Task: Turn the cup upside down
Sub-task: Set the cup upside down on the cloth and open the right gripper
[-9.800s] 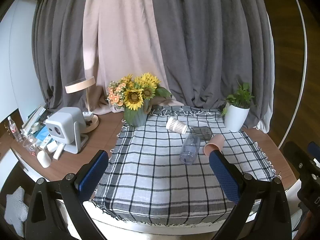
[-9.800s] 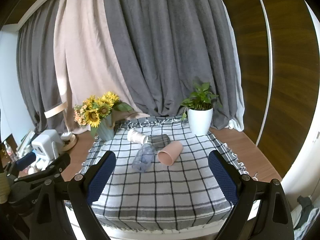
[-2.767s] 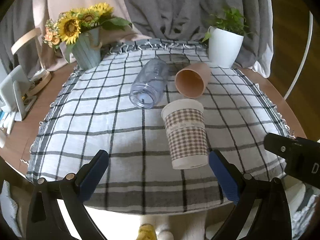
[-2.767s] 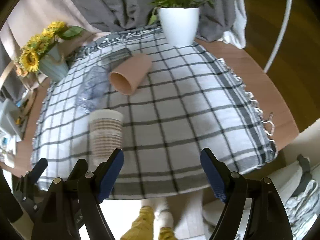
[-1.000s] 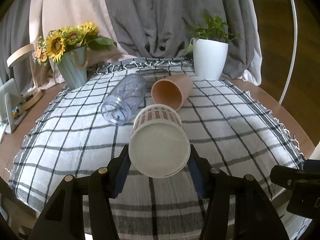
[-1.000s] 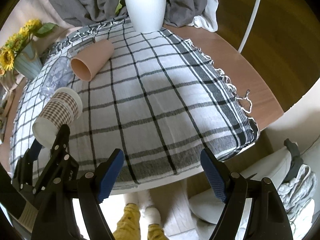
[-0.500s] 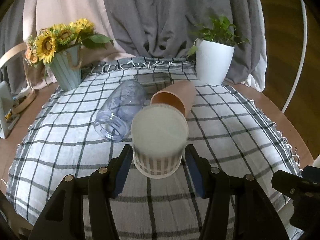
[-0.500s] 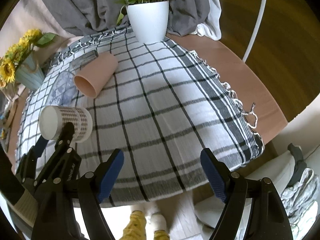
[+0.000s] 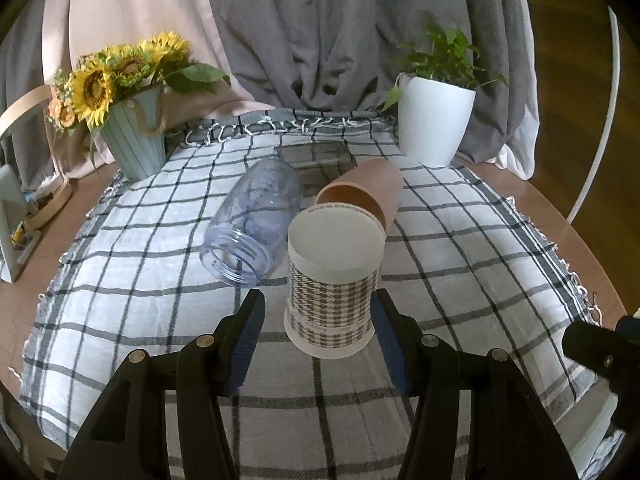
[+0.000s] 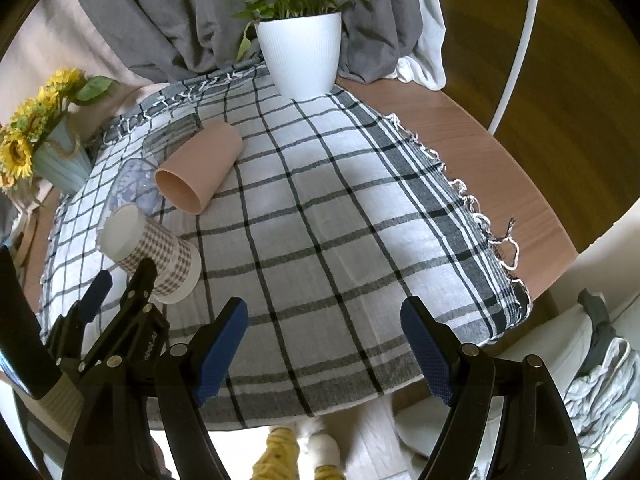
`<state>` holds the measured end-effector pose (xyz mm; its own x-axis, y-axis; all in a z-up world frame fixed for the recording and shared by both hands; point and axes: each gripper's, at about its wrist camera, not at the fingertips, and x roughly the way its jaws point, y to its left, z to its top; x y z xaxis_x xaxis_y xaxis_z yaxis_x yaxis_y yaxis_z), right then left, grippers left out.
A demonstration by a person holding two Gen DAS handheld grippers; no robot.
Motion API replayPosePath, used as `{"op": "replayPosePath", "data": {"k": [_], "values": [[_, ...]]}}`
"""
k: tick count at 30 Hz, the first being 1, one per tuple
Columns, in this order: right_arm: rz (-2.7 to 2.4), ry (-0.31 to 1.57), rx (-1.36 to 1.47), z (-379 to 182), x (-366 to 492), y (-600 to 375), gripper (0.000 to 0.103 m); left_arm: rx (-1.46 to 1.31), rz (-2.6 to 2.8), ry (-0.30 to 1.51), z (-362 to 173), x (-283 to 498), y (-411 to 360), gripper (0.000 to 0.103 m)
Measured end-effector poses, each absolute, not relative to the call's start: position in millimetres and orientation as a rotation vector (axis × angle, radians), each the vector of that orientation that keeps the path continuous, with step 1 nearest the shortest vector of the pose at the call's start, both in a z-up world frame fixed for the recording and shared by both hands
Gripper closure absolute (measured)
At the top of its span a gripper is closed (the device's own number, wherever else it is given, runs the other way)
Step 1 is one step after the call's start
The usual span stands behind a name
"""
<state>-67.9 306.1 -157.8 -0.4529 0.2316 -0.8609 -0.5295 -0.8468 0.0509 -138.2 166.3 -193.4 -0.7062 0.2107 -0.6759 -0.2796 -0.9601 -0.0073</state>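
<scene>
Checked cloth [image 9: 460, 240] covering the round wooden table [image 10: 500, 152]. Clear plastic jar [image 9: 256, 224] and pink tumbler [image 10: 200, 168] on their sides near the cloth's middle; sunflower vase [image 9: 134, 140] at its far left corner, white potted plant [image 9: 434, 120] at its far right corner.

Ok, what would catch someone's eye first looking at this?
Probably the houndstooth paper cup, standing upside down on the checked cloth between the left gripper fingers, which look slightly apart from it. Behind it, a clear jar and a pink cup lie on their sides.
</scene>
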Motion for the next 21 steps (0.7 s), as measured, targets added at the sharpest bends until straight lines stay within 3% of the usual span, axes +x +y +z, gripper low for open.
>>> {"op": "replayPosePath", "data": {"k": [1,3,6,13,21], "values": [[2.315,0.434,-1.291,-155,-66,305,0.024,-1.04,2.677,0.149,-189,-136,164,0.038],[2.342,0.422,-1.263,-143,-60,300,0.024,-1.031,2.691,0.145,-176,-128,155,0.014],[2.378,0.399,-1.215,-126,-48,292,0.024,-1.005,2.7,0.085,-152,-113,136,0.0],[2.514,0.394,-1.046,-72,-11,265,0.014,-1.034,2.739,0.097,-104,-82,99,0.0],[2.66,0.331,-0.903,-29,18,222,0.011,-0.993,2.843,0.109,-58,-34,60,0.0]]}}
